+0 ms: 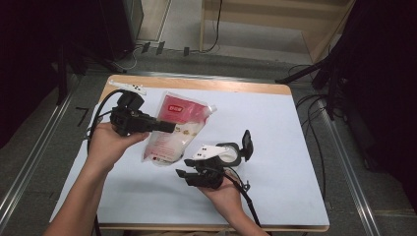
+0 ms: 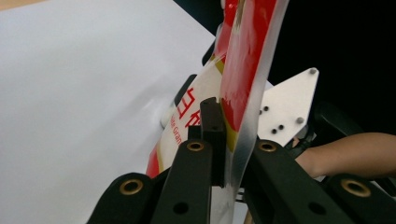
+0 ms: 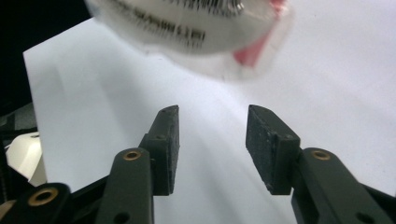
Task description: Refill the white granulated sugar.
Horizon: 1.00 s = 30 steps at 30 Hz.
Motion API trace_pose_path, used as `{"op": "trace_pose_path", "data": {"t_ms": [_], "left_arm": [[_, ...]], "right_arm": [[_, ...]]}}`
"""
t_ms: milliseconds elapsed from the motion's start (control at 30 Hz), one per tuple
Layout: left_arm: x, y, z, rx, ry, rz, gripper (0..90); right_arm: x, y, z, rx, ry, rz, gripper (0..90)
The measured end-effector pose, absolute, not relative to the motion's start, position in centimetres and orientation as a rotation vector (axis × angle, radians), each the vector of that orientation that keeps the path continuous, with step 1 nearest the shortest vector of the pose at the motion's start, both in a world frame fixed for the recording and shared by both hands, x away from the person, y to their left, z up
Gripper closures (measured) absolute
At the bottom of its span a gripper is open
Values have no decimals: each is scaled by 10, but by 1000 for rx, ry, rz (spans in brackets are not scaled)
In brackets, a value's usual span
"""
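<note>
A red and white spouted pouch [image 1: 179,118] hangs tilted above the white sheet, spout toward the back right. My left gripper [image 1: 169,127] comes in from the left and is shut on the pouch's flat edge seam [image 2: 243,56]. Its near pad [image 2: 212,126] presses on the printed side. My right gripper [image 1: 183,168] sits lower, just below the pouch's bottom end, with its jaws pointing left. In the right gripper view the jaws [image 3: 212,116] stand open with nothing between them. The pouch's blurred bottom [image 3: 187,23] hangs ahead of and above them.
A white sheet [image 1: 280,128] covers the wooden table [image 1: 236,86]. A small white strip [image 1: 130,88] lies at the back left corner. A white rounded object [image 1: 228,153] sits just right of the right gripper. Cables and dark stands surround the table on the floor.
</note>
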<state>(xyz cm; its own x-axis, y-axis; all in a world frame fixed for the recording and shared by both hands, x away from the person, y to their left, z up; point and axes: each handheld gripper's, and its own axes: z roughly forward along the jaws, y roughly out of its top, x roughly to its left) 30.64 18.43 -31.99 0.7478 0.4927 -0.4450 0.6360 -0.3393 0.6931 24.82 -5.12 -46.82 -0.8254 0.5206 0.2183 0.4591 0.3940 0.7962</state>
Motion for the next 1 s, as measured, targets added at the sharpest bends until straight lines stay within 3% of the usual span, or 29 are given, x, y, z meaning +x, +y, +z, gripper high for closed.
{"op": "trace_pose_path", "data": {"t_ms": [1000], "left_arm": [[346, 204, -364, 1992, 987, 15, 900]], "right_arm": [[239, -116, -446, 793, 2638, 1458, 561]]}}
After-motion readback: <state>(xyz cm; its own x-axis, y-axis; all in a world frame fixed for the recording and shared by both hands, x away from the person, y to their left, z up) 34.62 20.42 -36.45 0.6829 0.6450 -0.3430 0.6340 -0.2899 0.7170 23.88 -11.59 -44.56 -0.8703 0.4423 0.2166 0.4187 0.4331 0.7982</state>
